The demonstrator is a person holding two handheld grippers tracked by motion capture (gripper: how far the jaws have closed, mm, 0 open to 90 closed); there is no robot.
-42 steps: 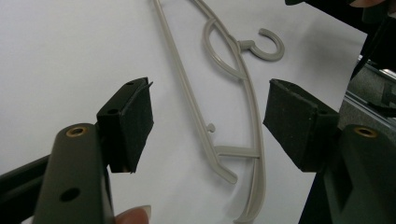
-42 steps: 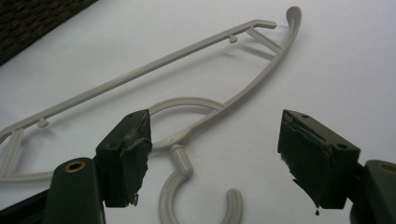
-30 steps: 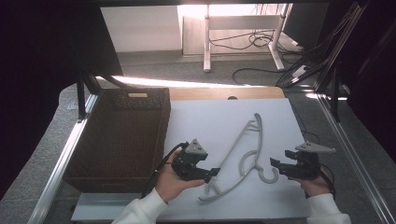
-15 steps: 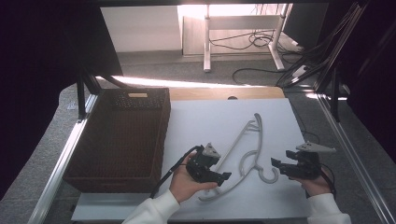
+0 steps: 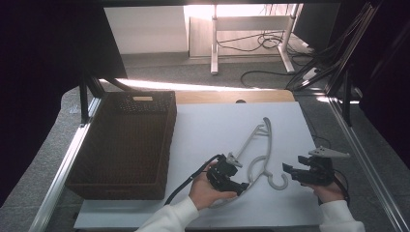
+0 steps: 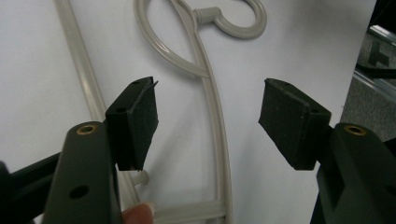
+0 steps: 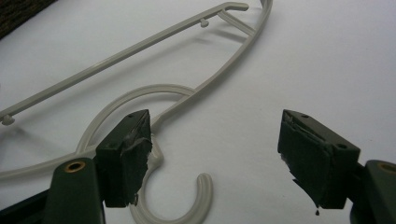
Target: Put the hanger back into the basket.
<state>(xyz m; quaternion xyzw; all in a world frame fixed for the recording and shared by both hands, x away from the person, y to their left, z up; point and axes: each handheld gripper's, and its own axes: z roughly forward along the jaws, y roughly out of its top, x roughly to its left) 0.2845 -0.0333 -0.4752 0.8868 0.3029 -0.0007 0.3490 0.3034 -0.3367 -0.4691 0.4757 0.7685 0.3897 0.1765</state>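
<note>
- While the pale plastic clothes hanger (image 5: 258, 154) lies flat on the white counter (image 5: 212, 130), its long axis runs from near-left to far-right, hook end toward the person.
- Left hand-held gripper (image 5: 238, 186): over the hanger's near end. Its jaws have just been closing but stand apart, straddling the curved shoulder bar (image 6: 215, 116); pads not yet touching it.
- Right hand-held gripper (image 5: 289, 170): jaws wide apart, nothing held; the hook (image 7: 187, 205) lies just ahead, by its left-hand jaw in the right gripper view.
- Judgement: the left hand is nearer a grasp; it needs only descent and closure across the bar.
- Wicker basket (image 5: 125, 140) sits left, well apart.
</note>
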